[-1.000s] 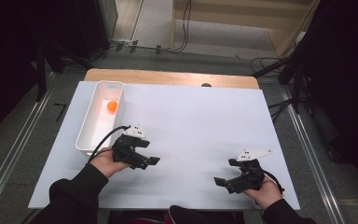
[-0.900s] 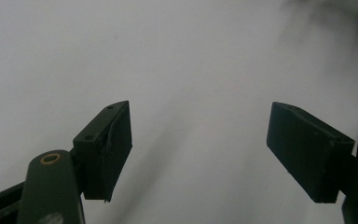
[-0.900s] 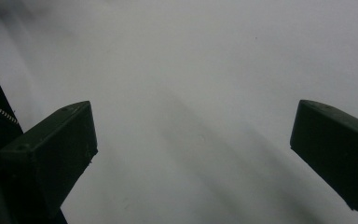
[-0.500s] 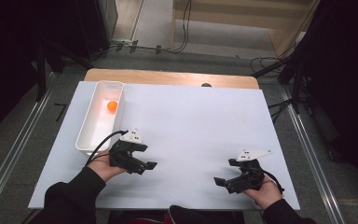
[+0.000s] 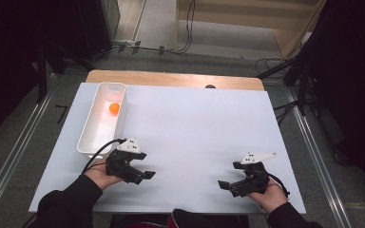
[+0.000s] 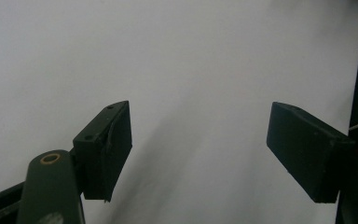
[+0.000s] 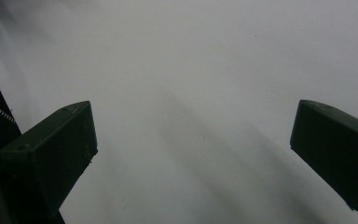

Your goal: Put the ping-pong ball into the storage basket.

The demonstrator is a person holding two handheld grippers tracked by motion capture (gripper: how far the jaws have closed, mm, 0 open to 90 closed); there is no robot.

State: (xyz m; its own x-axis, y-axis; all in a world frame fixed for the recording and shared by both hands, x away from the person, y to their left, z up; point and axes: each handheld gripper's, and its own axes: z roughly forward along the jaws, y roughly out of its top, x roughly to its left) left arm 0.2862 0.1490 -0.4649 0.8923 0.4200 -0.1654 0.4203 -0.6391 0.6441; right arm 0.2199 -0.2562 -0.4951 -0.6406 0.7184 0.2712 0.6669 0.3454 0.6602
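Sitting in white tray, orange ball

A wooden table is carrying a white sheet covering most of its top; a long white tray is lying near the sheet's left edge

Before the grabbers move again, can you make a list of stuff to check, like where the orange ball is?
1. Left gripper jaws apart, nothing between them: ok.
2. Right gripper jaws apart, nothing between them: ok.
3. Orange ball lying inside the white tray, toward its far end: ok.
4. Tray flat on the white table, at the left side: ok.
5. Bare table between the two grippers: ok.
6. Whether the ball sits still or rolls: cannot tell.
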